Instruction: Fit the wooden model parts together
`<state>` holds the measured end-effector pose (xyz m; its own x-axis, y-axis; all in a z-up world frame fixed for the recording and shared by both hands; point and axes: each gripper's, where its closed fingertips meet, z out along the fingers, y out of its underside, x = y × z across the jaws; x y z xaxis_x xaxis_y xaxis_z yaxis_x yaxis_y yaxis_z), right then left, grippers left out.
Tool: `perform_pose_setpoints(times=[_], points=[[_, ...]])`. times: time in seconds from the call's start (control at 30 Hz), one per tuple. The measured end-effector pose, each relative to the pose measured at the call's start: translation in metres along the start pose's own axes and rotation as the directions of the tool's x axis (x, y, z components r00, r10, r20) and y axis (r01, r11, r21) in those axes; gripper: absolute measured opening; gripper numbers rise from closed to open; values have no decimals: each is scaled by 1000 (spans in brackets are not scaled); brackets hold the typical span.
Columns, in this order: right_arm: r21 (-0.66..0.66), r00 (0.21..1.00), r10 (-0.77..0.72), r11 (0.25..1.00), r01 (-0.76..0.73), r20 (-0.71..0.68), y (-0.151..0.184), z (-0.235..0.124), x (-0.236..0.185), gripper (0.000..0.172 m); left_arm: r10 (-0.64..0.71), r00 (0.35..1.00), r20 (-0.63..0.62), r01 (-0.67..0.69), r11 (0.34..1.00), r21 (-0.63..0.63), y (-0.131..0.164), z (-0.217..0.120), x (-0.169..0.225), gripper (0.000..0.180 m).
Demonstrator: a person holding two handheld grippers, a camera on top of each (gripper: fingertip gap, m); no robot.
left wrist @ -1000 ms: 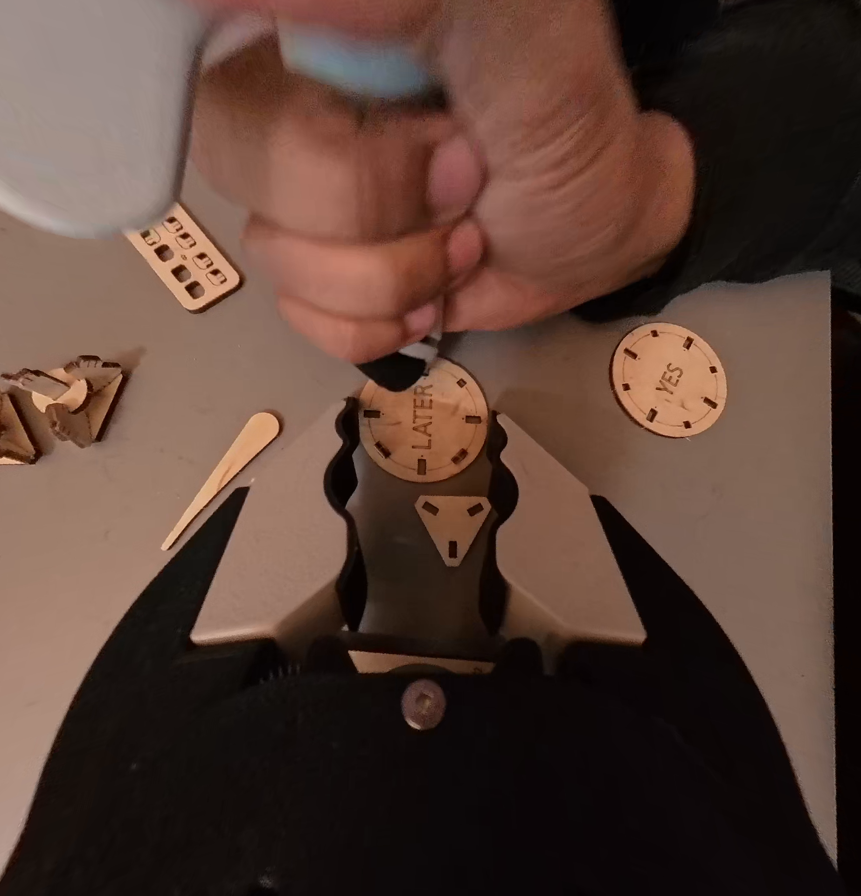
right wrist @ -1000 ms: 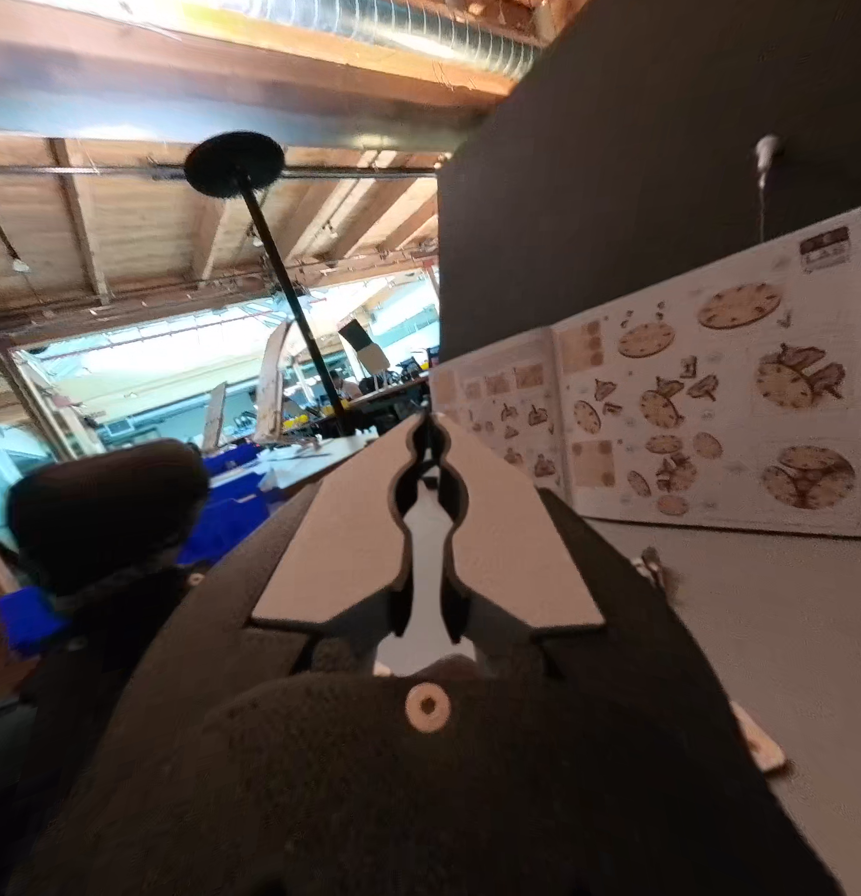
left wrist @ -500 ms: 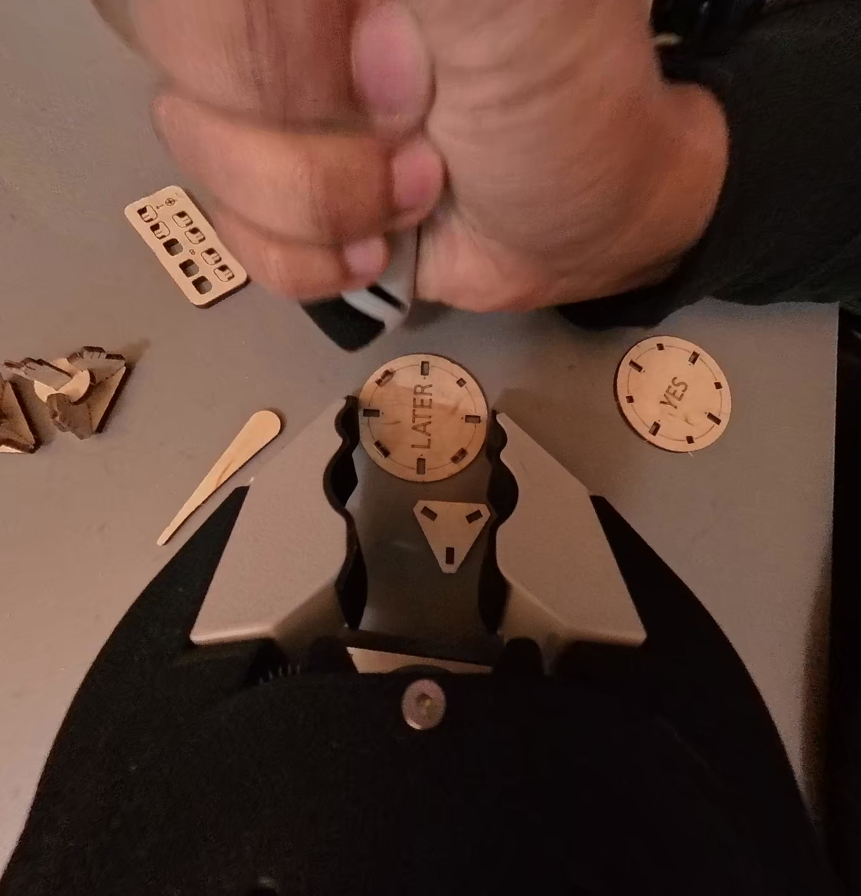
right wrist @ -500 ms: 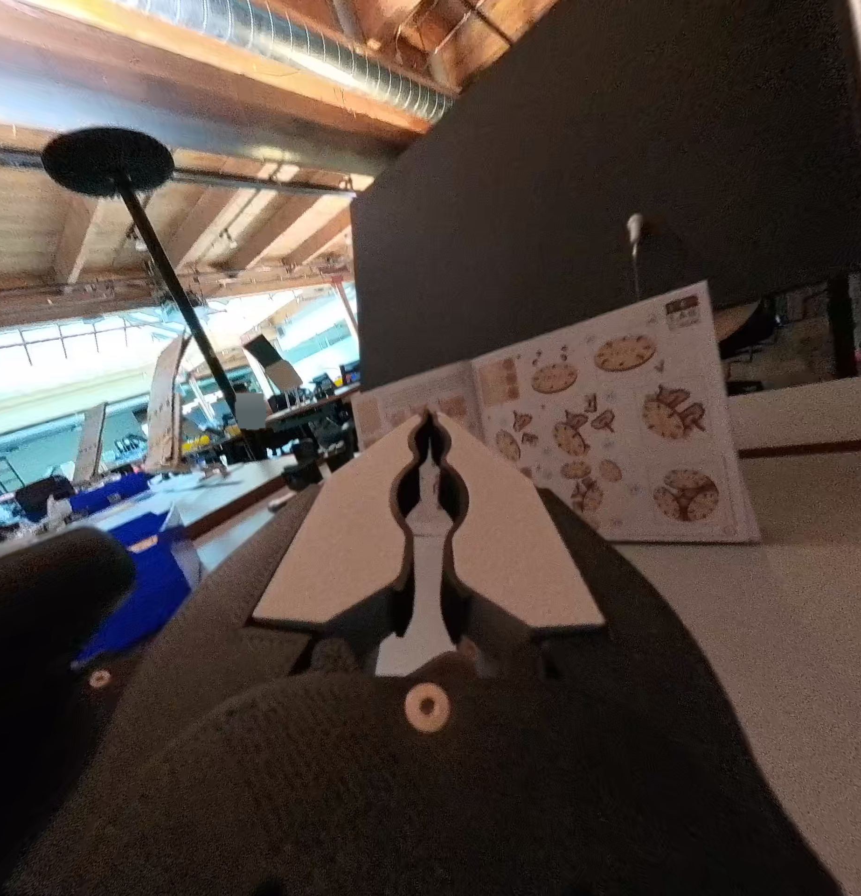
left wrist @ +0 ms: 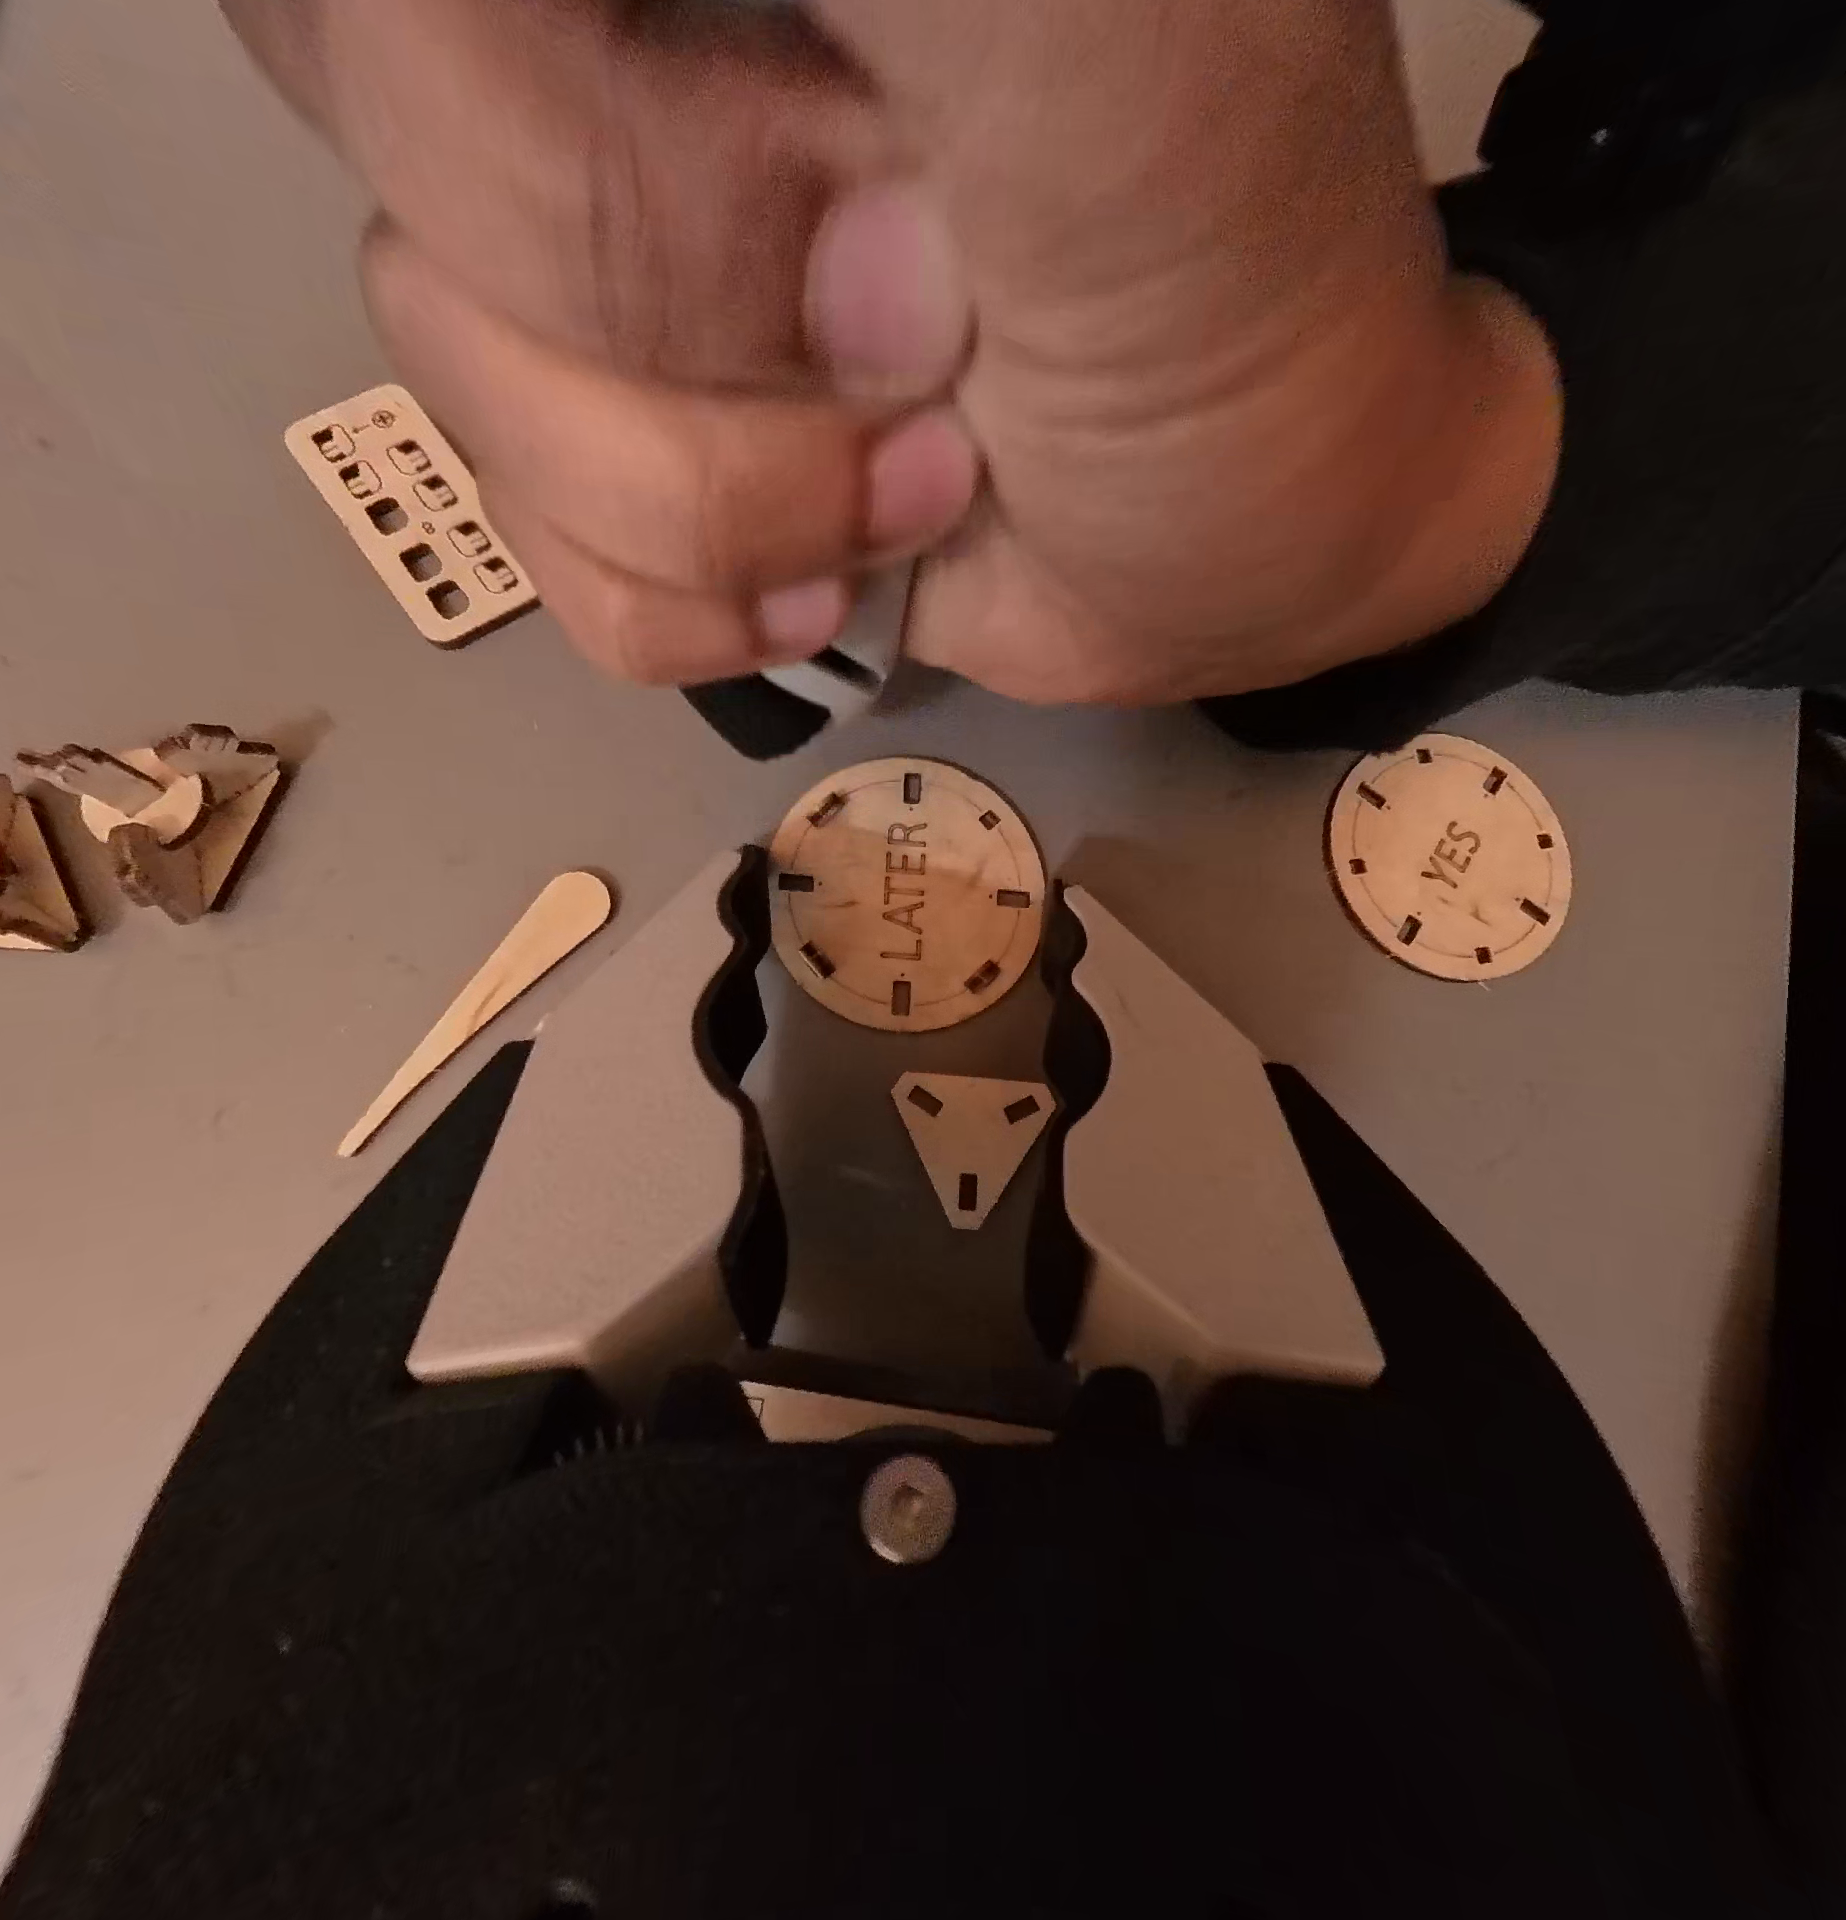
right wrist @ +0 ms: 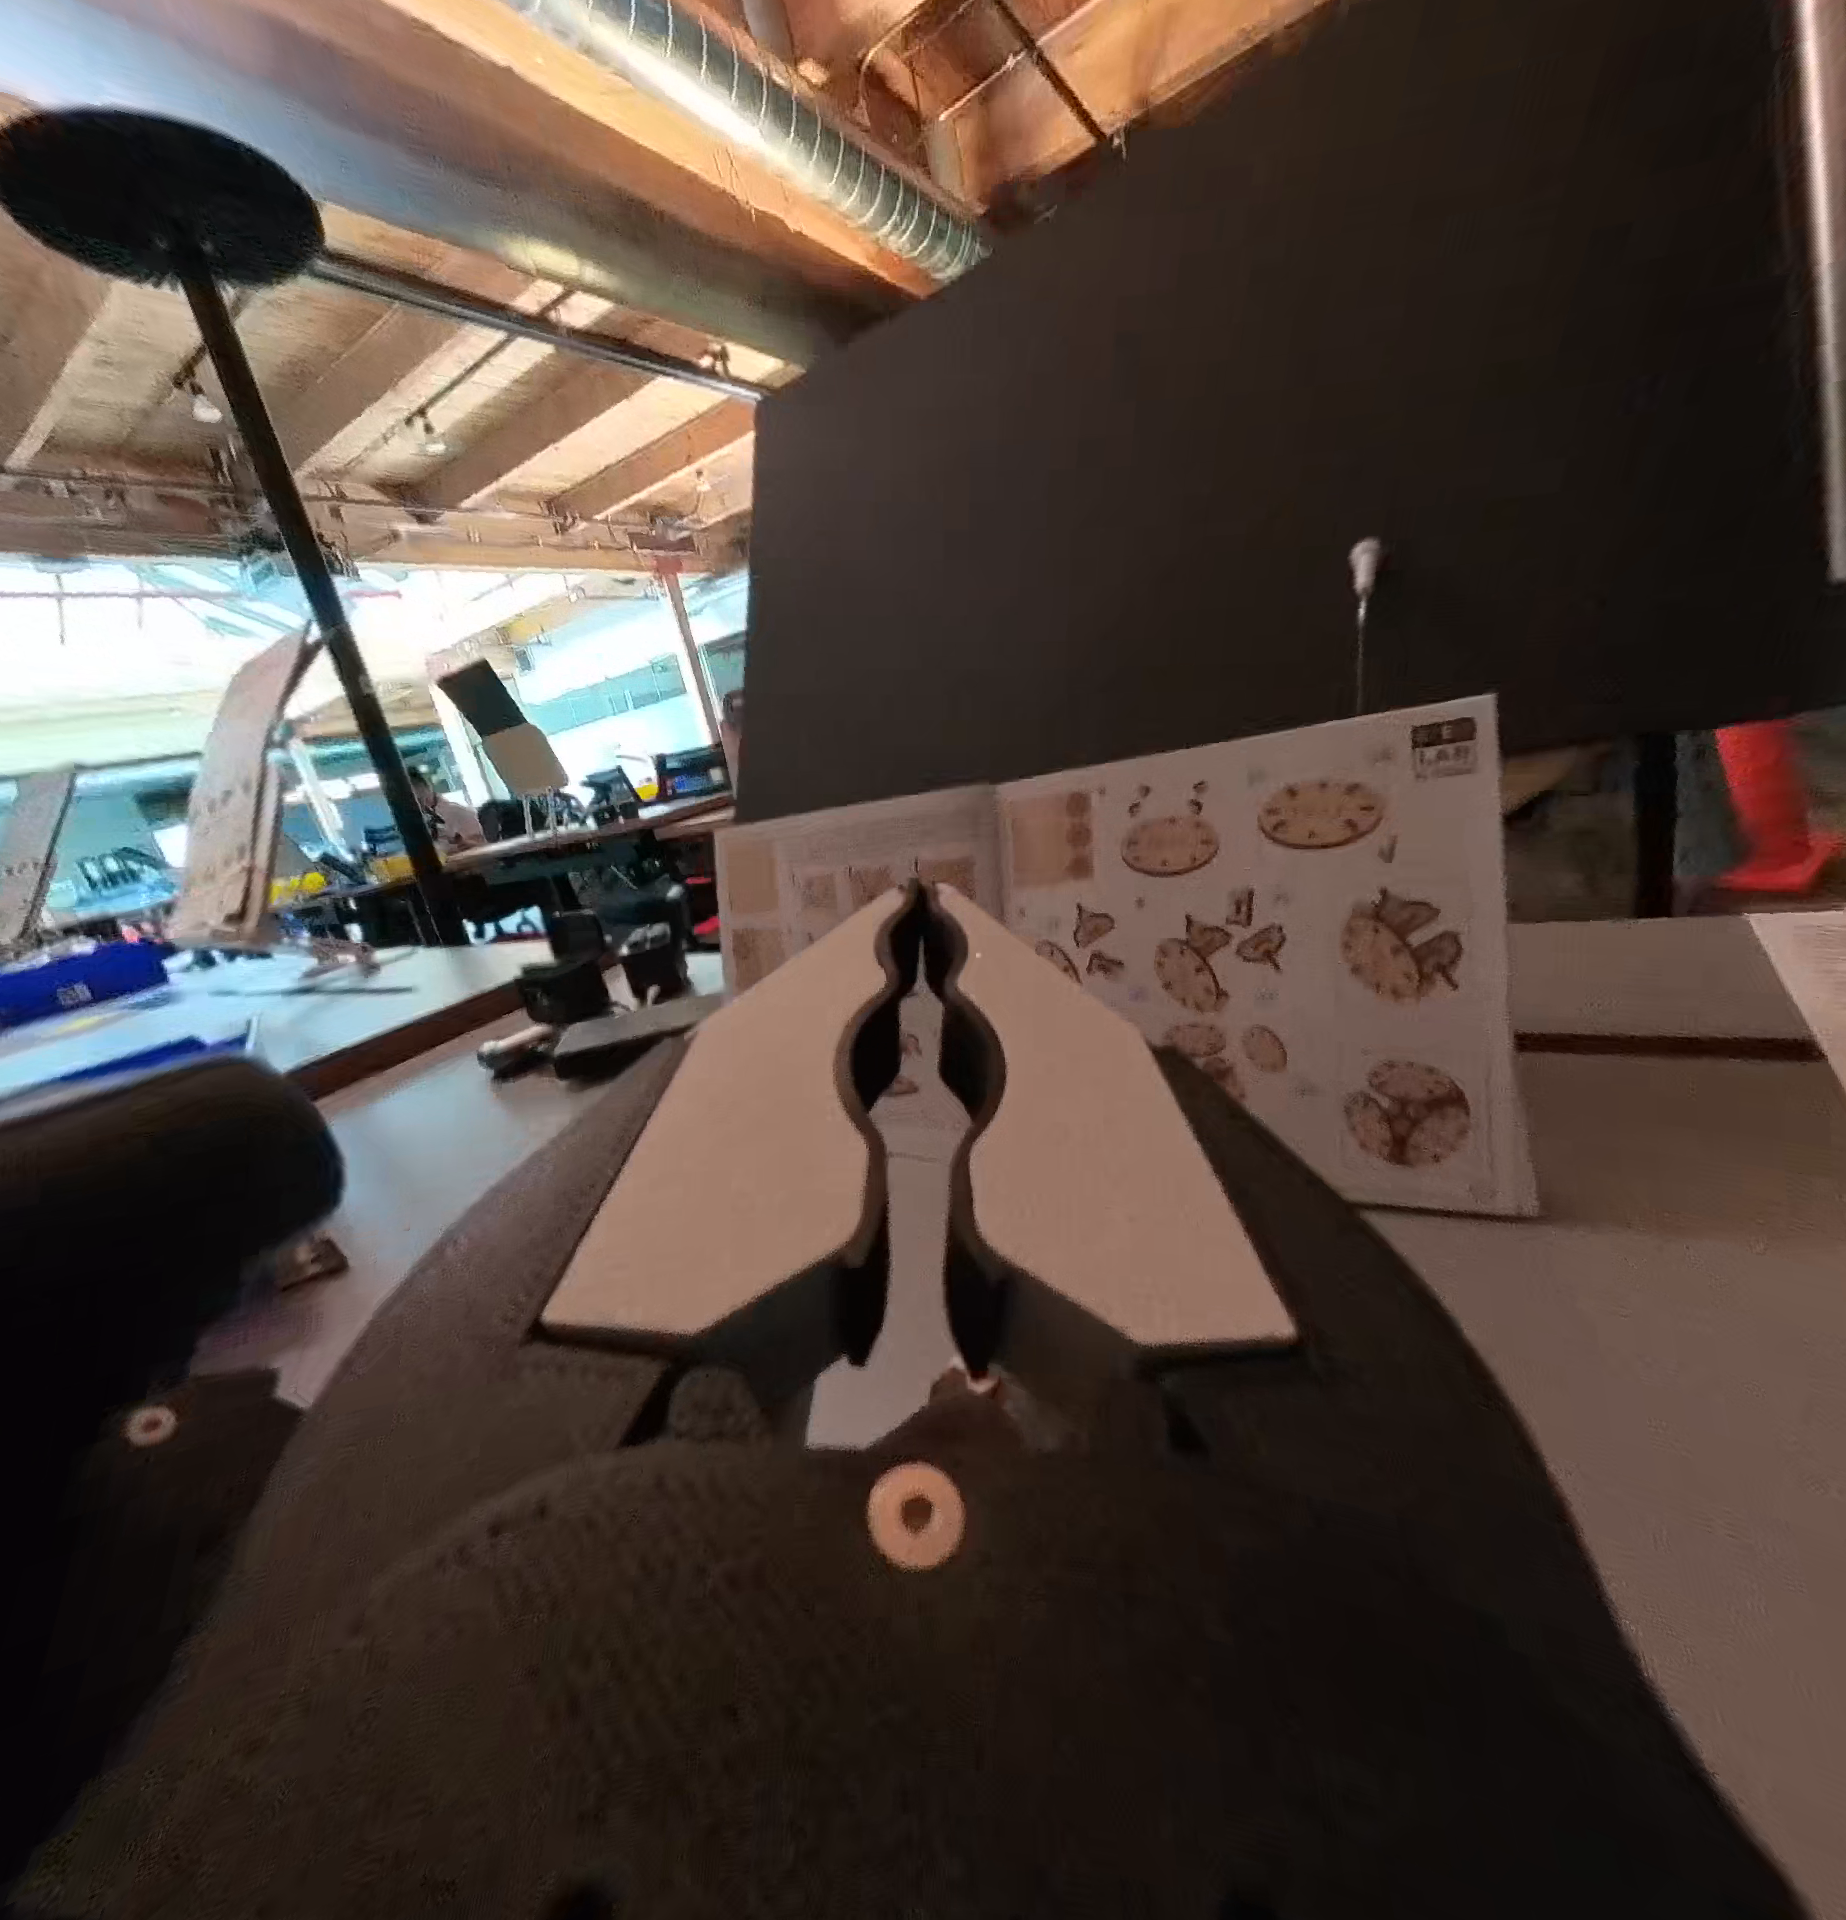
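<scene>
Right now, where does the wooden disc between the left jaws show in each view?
Left wrist view: the disc lies flat on the grey table, centre frame, between the open left jaws' tips, below the hand.
Right wrist view: not in it; the shut right jaws point at an instruction sheet.
Shared landmark: the grey table.

My hand (left wrist: 898, 343) has slid forward and left, uncovering the engraved disc (left wrist: 908, 894); my right tongs (right wrist: 924, 896) have tilted down toward the instruction sheet (right wrist: 1262, 935).
</scene>
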<state>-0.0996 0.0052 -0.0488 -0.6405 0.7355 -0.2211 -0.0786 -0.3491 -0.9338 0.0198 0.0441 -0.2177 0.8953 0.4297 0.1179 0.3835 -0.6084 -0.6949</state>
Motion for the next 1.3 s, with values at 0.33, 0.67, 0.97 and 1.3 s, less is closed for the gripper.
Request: perform_pose_setpoints(times=[0.33,0.67,0.97,1.3], points=[[-111,996,-92,990,90,-10,37,0,-10,0,0,1000,4,0,1000,0,0,0,0,50],[-126,988,-135,984,124,-80,39,0,7,0,-8,1000,8,8,1000,2,-1,0,-1,50],[-79,978,-207,975,207,10,37,-2,-25,0,-17,1000,10,17,1000,3,-1,0,-2,51],[127,974,-216,967,223,-62,1,-16,-12,12,-44,999,-14,44,999,16,-2,-2,-2,52]])
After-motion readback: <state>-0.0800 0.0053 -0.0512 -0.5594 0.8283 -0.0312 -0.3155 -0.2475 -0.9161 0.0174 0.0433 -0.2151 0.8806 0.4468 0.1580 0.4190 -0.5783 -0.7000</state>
